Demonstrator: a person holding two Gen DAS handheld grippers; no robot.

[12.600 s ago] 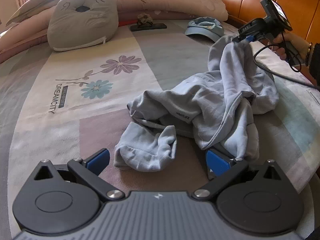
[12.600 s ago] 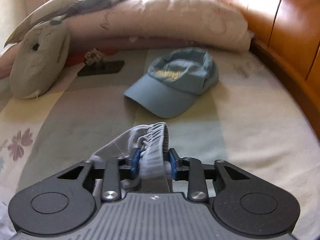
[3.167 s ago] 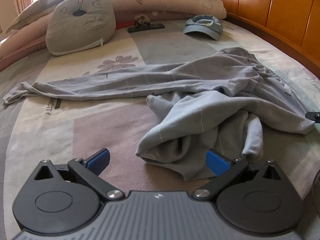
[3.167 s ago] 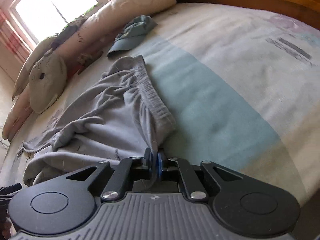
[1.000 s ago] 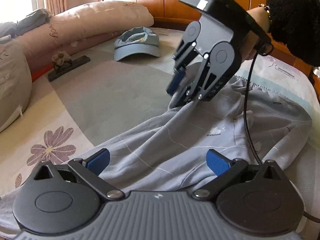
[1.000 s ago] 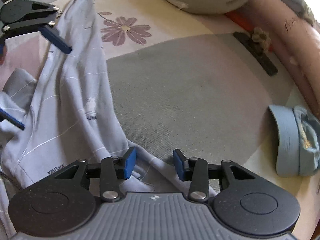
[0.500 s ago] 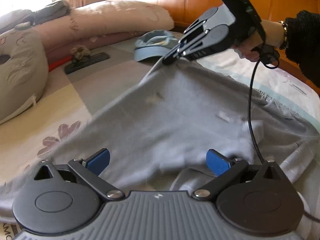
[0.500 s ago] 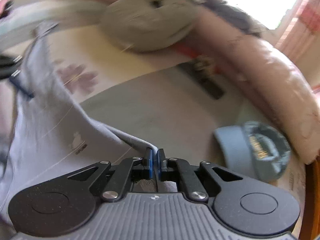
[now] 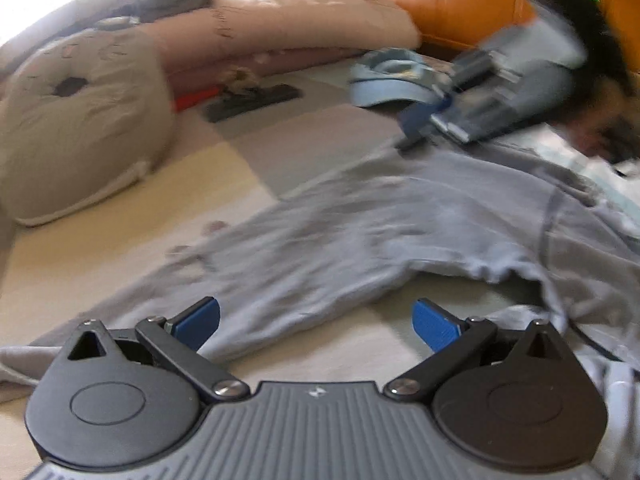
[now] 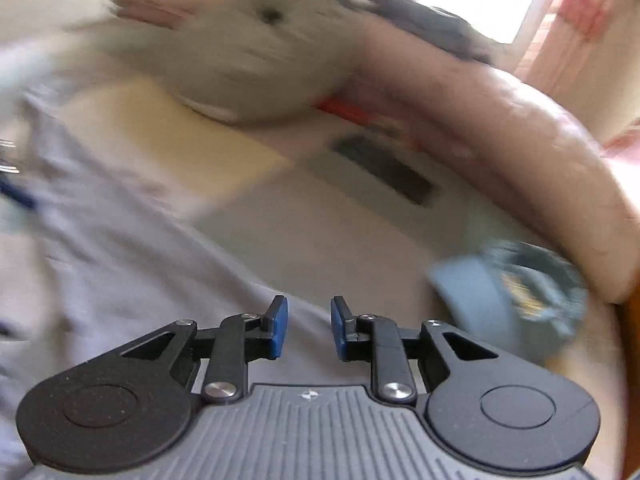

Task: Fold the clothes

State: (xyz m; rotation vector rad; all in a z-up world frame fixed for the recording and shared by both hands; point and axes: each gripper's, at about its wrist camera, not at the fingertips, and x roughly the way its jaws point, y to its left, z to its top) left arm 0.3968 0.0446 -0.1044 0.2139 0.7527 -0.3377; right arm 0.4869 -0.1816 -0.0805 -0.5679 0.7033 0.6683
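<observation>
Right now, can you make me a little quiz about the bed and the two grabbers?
1. True or false: the left gripper is shut on the grey trousers.
2. What lies next to the right gripper: A) a blue cap, B) a red ball, C) a book?
3. Fill in: the grey cushion rests on the ____.

Key: 1 false, it is open. 2 A. 3 bed.
</observation>
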